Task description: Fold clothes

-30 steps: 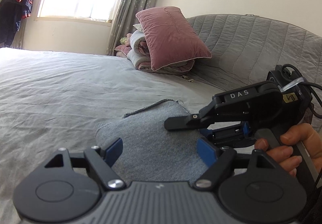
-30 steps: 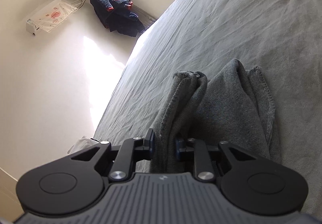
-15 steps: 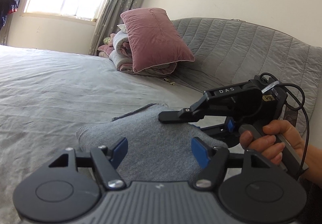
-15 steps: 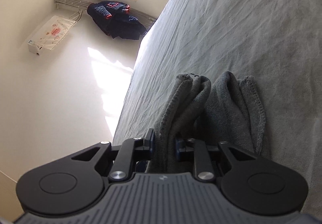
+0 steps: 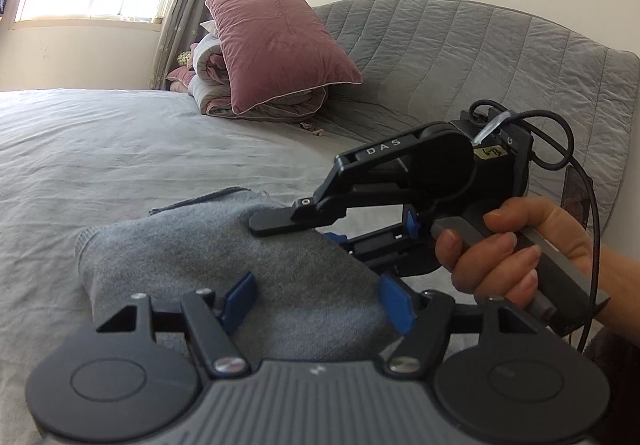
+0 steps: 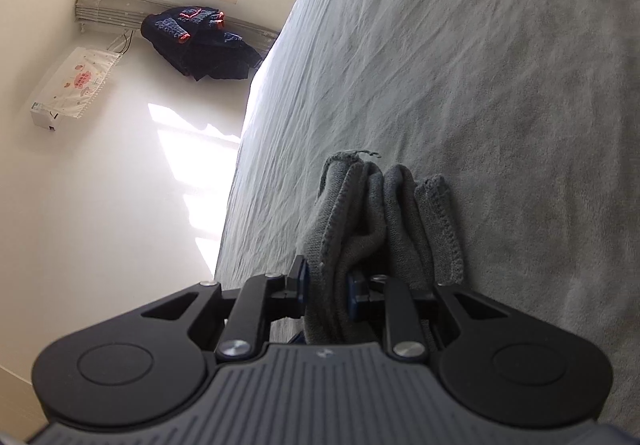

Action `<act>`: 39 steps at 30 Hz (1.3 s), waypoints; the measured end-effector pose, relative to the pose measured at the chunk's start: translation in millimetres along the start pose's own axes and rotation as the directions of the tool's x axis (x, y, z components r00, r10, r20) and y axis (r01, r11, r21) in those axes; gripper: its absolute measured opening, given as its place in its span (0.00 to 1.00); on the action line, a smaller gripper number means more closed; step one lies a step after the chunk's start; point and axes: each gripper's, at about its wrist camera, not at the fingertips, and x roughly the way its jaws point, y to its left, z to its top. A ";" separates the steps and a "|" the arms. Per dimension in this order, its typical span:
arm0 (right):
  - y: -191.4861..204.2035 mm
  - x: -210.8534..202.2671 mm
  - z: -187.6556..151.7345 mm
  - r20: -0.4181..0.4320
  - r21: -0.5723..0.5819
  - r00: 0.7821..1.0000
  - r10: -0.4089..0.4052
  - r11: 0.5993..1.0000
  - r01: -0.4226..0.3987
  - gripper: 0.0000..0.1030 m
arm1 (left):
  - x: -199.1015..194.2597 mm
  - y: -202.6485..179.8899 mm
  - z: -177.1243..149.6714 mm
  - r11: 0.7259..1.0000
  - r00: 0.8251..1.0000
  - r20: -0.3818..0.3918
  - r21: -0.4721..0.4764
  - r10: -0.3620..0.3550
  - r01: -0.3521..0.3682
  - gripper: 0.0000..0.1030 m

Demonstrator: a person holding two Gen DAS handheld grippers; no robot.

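Observation:
A grey knit garment [image 5: 224, 257] lies folded in a thick stack on the grey bed sheet [image 5: 100, 149]. My left gripper [image 5: 316, 299] is open, its blue pads either side of the garment's near end, not closed on it. My right gripper [image 6: 326, 285] is turned on its side and shut on the garment's upper layers [image 6: 360, 213], with more folded layers to their right. In the left wrist view the right gripper [image 5: 276, 223] comes in from the right, held by a hand [image 5: 512, 249], its upper finger on top of the garment.
A pink pillow [image 5: 280, 41] leans on a rolled duvet [image 5: 224, 85] against the grey quilted headboard [image 5: 460, 57]. A window with curtains is at the back left. Dark clothes [image 6: 200, 41] hang by the bed's far edge, below a window.
The right gripper has kept hold of the garment's upper layers and rolled further, and the layers now bunch closer together. The left gripper stayed open and shifted slightly, the pillow sliding left then right in view.

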 end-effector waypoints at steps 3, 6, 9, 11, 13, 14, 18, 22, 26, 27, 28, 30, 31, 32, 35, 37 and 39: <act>-11.0 -1.4 -1.3 0.021 0.037 0.999 -0.025 0.999 0.024 0.25 | 8.0 -7.2 -6.4 0.999 1.000 -0.013 0.044 0.013 -0.012 0.67; -9.9 -5.3 -4.1 0.030 0.034 0.999 -0.013 0.999 0.012 0.27 | 3.7 -11.4 -5.8 0.998 1.000 -0.007 0.068 0.005 -0.004 0.68; -1.3 -10.0 -8.1 0.055 0.004 0.998 -0.009 1.000 0.009 0.33 | -3.8 -12.6 -4.6 0.997 0.999 -0.007 0.071 -0.036 0.036 0.67; 4.4 -12.8 -11.2 0.070 -0.018 0.997 -0.015 1.000 0.017 0.35 | -8.0 -14.7 -5.2 0.995 0.998 -0.011 0.081 -0.063 0.063 0.67; 11.1 -16.5 -16.6 0.097 -0.063 0.995 -0.034 0.997 0.041 0.38 | -12.8 -18.9 -6.3 0.990 0.996 -0.017 0.104 -0.093 0.094 0.67; 14.3 -18.6 -19.6 0.111 -0.089 0.993 -0.043 0.995 0.053 0.39 | -15.9 -20.5 -5.9 0.988 0.994 -0.016 0.114 -0.106 0.108 0.67; 38.8 -25.3 -32.5 0.204 -0.280 0.971 -0.122 0.943 0.177 0.42 | -30.8 -23.1 -2.0 0.981 0.990 0.007 0.135 -0.139 0.137 0.69; 64.8 -30.1 -42.4 0.288 -0.453 0.951 -0.113 0.859 0.239 0.42 | -38.0 -11.5 2.0 0.987 0.992 0.032 0.111 -0.119 0.115 0.69; 82.9 -16.7 -51.7 0.256 -0.597 0.964 -0.069 0.773 0.214 0.42 | -31.7 -8.2 -0.6 0.987 0.991 0.015 0.096 -0.133 0.130 0.69; 86.9 -9.8 -53.7 0.245 -0.641 0.967 -0.070 0.737 0.216 0.42 | -28.1 -9.9 -3.1 0.984 0.989 0.001 0.101 -0.147 0.146 0.69; 87.8 -3.0 -57.4 0.232 -0.680 0.970 -0.073 0.701 0.216 0.42 | -23.8 -12.2 -5.7 0.981 0.987 -0.017 0.108 -0.159 0.160 0.69; 84.3 10.2 -64.4 0.210 -0.742 0.974 -0.085 0.635 0.215 0.42 | -13.6 -18.9 -12.4 0.974 0.983 -0.061 0.132 -0.175 0.182 0.69; 81.0 15.8 -67.5 0.210 -0.768 0.972 -0.101 0.598 0.228 0.42 | -8.4 -23.0 -17.4 0.971 0.981 -0.082 0.151 -0.177 0.188 0.70; 77.3 20.6 -70.3 0.215 -0.790 0.969 -0.118 0.562 0.244 0.42 | -3.8 -26.6 -22.8 0.967 0.980 -0.098 0.169 -0.175 0.189 0.71; 66.3 34.5 -72.7 0.260 -0.842 0.953 -0.155 0.446 0.302 0.42 | 1.9 -36.3 -34.7 0.960 0.982 -0.101 0.217 -0.158 0.177 0.76; 58.0 40.5 -65.6 0.276 -0.848 0.948 -0.159 0.425 0.318 0.38 | 1.3 -37.1 -34.0 0.959 0.982 -0.101 0.218 -0.160 0.179 0.76; 54.0 42.0 -56.1 0.294 -0.838 0.943 -0.154 0.433 0.332 0.34 | 0.8 -37.7 -33.4 0.959 0.982 -0.100 0.218 -0.162 0.181 0.77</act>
